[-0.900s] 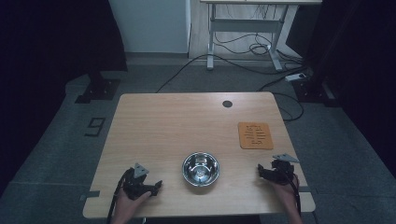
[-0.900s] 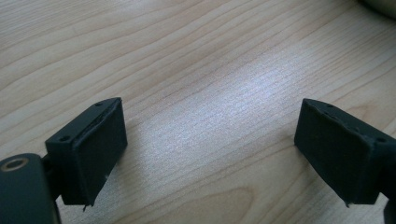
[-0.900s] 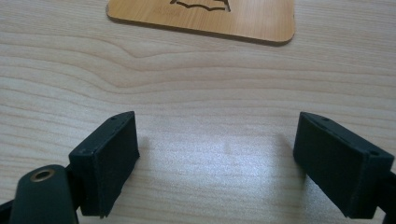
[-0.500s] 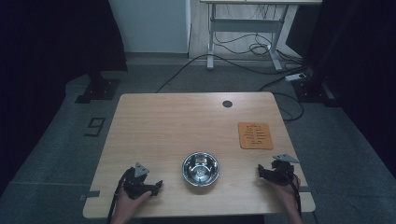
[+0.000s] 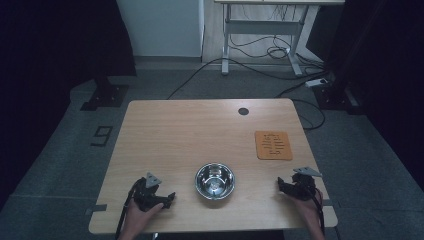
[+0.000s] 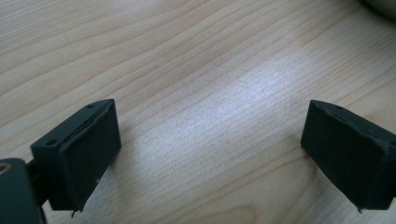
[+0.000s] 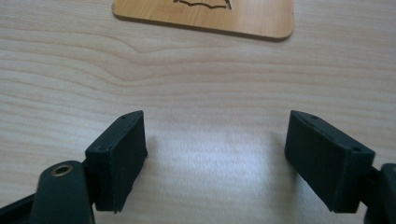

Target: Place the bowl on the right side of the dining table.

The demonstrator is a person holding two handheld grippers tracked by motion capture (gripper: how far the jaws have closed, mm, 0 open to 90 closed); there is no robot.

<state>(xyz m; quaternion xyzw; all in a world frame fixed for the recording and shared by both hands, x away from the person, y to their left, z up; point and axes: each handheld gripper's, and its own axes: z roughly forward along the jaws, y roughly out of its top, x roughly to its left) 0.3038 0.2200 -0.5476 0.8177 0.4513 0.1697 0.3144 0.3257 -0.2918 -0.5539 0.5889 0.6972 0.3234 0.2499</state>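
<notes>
A shiny steel bowl (image 5: pixel 214 180) stands near the front middle of the wooden table (image 5: pixel 190 135), and I see nothing in it. A thin orange-brown wooden coaster (image 5: pixel 273 145) with cut-out lines lies flat at the right. My left gripper (image 5: pixel 167 198) rests on the table left of the bowl, a hand around it. Its jaws stand wide apart over bare wood in the left gripper view (image 6: pixel 210 154). My right gripper (image 5: pixel 283 185) rests right of the bowl, in front of the coaster. It is open too (image 7: pixel 215 158), with the coaster's near edge (image 7: pixel 205 14) ahead of it.
A round dark cable hole (image 5: pixel 243 111) sits near the table's far edge. Behind the table stand a desk frame (image 5: pixel 260 35) and loose cables (image 5: pixel 280 75) on the grey floor. A grey number sign (image 5: pixel 102 135) lies on the floor at the left.
</notes>
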